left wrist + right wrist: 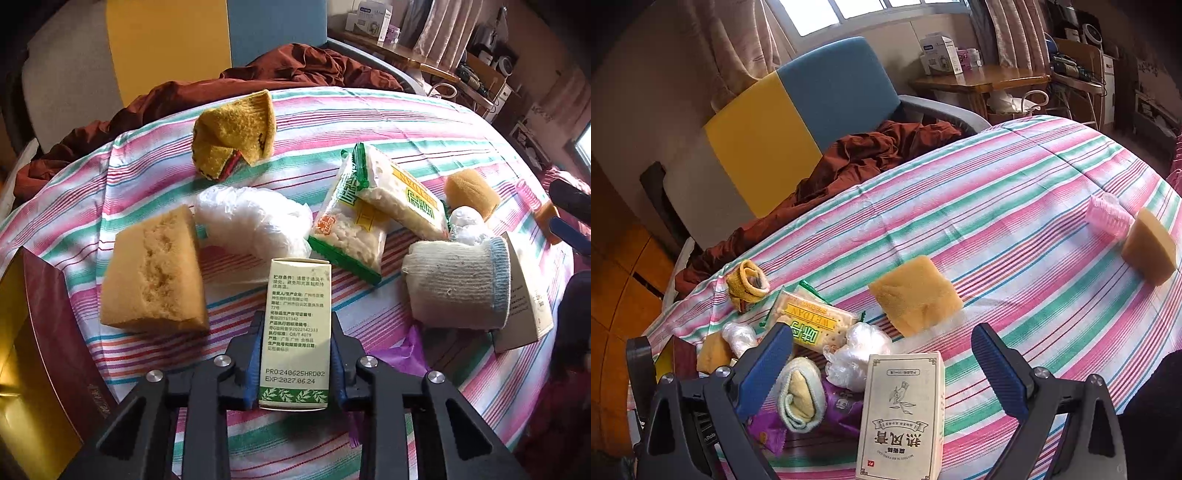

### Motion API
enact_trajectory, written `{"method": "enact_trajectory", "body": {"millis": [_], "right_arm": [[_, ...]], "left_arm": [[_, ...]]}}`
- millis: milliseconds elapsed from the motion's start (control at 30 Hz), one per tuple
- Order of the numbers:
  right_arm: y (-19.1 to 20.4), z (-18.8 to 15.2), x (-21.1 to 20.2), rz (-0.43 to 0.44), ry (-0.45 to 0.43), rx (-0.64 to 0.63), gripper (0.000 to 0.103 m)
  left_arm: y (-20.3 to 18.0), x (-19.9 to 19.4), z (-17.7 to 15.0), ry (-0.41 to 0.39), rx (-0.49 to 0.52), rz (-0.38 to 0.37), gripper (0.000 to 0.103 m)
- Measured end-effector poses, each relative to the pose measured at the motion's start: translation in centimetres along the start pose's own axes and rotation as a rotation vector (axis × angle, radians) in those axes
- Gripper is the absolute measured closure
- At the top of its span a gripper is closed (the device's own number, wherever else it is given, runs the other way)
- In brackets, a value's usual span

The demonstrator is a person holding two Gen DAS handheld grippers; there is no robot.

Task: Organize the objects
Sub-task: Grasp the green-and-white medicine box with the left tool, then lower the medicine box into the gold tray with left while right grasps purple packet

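The left hand-held gripper (293, 365) clamped a cream printed carton (295, 332); the right hand-held gripper (882, 363) gaped wide; the striped worktop (424, 118) remained cluttered.

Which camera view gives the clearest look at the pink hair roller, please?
The right wrist view: the pink hair roller lies in full sight on the striped cloth beside a sponge wedge. In the left wrist view only a small, distorted piece shows near the edge.

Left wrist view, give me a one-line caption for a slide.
Left gripper clamps a small printed carton above the striped tablecloth, with sponges, snack packets and rolled socks scattered beyond.
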State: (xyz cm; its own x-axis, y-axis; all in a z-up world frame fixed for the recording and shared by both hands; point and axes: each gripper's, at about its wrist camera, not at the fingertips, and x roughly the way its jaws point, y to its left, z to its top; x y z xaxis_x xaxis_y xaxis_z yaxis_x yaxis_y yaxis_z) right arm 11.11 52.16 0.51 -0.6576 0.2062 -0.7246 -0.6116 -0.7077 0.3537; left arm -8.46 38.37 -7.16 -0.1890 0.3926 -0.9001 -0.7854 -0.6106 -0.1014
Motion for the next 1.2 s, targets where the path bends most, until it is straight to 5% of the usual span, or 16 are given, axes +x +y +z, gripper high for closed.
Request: {"method": "enact_trajectory", "body": {"millis": [333,500,800,1133,1200], "right_arm": [[6.8,-2.0,-1.3,0.241,-0.003,-0.307,0.007],[12.2,-5.6,-0.6,0.344,0.118,-0.587,0.011],[16.7,-10.9,5.5,0.211,0.377,-1.001,0.020],[16.8,-10.7,9.1,0.147,0.543,-1.150,0.020],[16.6,-10.9,9.3,0.153,0.563,-1.155,0.031]], "left_arm": [[1.5,-7.6,-3.8,-0.168,-0.089,-0.046,0.072],[4.6,-10.9,-6.3,-0.220,-0.178,-0.052,0.072],[9.1,-15.1,-12.0,-0.280,-0.300,-0.014,0.072],[12.6,-17.0,-17.6,-0.280,-0.414,0.029,0.072],[13.2,-17.2,-18.6,-0.278,-0.438,0.036,0.072]]}}
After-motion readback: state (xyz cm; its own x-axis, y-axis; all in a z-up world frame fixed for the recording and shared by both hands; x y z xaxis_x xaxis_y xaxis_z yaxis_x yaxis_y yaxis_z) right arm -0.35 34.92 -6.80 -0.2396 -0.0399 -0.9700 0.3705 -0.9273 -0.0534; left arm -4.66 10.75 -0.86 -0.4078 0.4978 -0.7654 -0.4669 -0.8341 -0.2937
